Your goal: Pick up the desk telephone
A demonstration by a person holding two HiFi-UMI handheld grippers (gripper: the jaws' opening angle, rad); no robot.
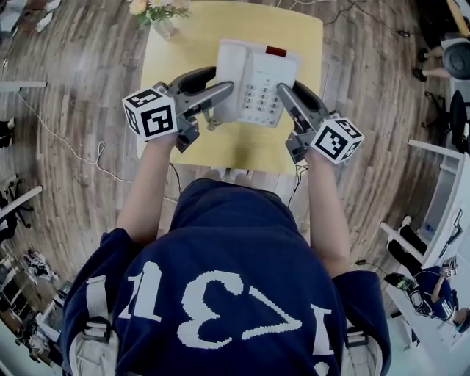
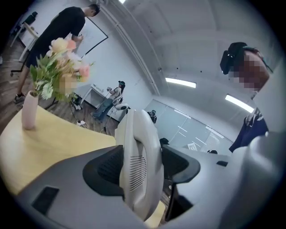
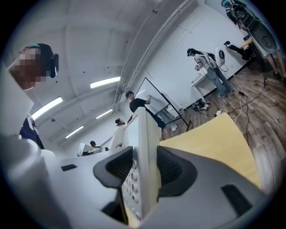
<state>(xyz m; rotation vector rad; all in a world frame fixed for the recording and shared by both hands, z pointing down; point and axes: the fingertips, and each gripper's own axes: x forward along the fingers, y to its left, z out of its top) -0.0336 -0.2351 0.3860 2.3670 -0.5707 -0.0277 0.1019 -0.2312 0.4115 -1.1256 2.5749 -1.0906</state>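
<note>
The white desk telephone [image 1: 257, 77], with grey keys and a red patch at its far edge, is held above the yellow table [image 1: 220, 150] between both grippers. My left gripper [image 1: 224, 79] is shut on the phone's left side, where the handset [image 2: 136, 134] lies; both dark pads press on it. My right gripper [image 1: 288, 92] is shut on the right side by the keypad [image 3: 129, 179], with a pad on either face of the telephone's body [image 3: 145, 129]. A cord [image 1: 211, 117] dangles under the left fingers.
A pale vase of flowers [image 1: 158, 15] stands at the table's far left corner, also seen in the left gripper view as the vase [image 2: 30, 109]. Cables [image 1: 73, 150] trail over the wooden floor. White desks [image 1: 440, 213] and chairs stand at the right. People stand further off.
</note>
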